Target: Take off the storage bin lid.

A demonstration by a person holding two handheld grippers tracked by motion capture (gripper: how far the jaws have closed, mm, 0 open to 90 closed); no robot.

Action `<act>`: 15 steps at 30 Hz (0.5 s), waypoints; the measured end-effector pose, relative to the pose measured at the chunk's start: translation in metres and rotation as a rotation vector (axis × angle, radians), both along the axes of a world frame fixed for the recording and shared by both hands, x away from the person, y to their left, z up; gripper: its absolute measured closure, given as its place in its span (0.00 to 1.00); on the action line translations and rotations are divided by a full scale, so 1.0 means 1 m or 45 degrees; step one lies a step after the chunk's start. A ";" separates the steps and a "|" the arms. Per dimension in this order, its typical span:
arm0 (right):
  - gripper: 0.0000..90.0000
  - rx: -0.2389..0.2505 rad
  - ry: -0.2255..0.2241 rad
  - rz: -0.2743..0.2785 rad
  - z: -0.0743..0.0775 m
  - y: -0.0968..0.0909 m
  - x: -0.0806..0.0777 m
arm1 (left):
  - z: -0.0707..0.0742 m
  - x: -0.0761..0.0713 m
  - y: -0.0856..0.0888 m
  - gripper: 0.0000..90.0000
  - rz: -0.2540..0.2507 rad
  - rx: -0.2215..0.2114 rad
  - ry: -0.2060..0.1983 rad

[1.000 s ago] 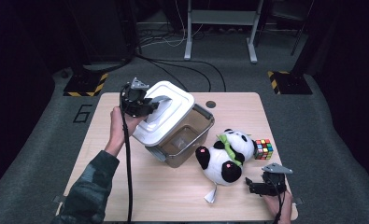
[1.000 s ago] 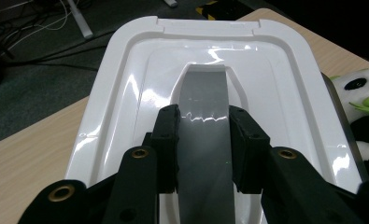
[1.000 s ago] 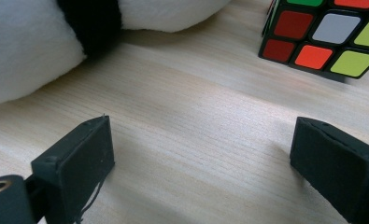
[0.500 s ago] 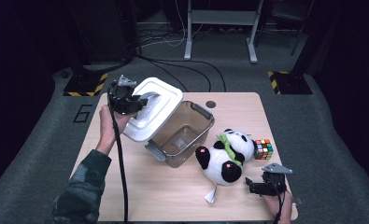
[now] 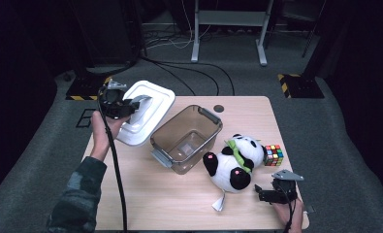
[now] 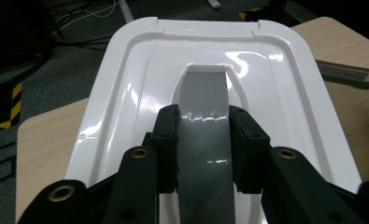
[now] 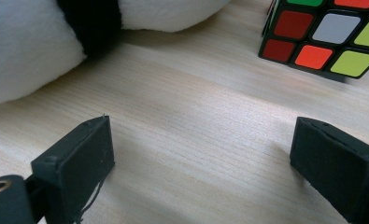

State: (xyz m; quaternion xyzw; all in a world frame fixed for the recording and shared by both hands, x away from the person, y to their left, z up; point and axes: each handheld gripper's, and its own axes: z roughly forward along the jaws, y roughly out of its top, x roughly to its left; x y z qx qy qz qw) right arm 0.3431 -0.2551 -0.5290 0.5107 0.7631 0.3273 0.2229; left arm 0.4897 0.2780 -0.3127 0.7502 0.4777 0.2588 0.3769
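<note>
The person's left forearm came in from the lower left of the high view, sleeve in a camouflage pattern, and reached up along the table's left edge. The hand gripped the left gripper (image 5: 131,106) at about the level of the table's far left corner, with the gripper's cable trailing back down beside the arm.

Its jaws were clamped on the grey handle (image 6: 204,135) set in the middle of the white lid (image 5: 150,104). In the left gripper view the two black pads (image 6: 167,140) pressed against either side of that grey strip, with no gap visible. The lid was held tilted, its far end raised, and it hung over the table's left edge, just beside the container and no longer covering it.

The clear brown container (image 5: 186,138) stood open near the middle of the wooden table (image 5: 169,204), set at an angle, with a grey latch at each short end.

The right hand lay low at the table's near right corner, holding the right gripper (image 5: 264,193) close to the tabletop and pointing leftward. In the right gripper view its jaws stood wide apart with nothing but bare wood between them. The plush panda (image 5: 230,162) lay just ahead of that gripper, and a colour cube (image 5: 273,155) sat just beside the panda's head, on its right.
</note>
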 end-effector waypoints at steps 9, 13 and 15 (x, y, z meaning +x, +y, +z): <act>0.06 0.000 0.000 0.000 0.000 0.000 0.000 | -0.015 0.005 0.022 0.74 0.086 -0.026 0.026; 0.06 0.000 -0.001 0.000 0.000 0.000 0.000 | -0.024 0.008 0.033 0.74 0.129 -0.041 0.046; 0.06 0.000 0.000 0.000 0.000 0.000 0.000 | -0.029 0.009 0.039 0.74 0.151 -0.057 0.066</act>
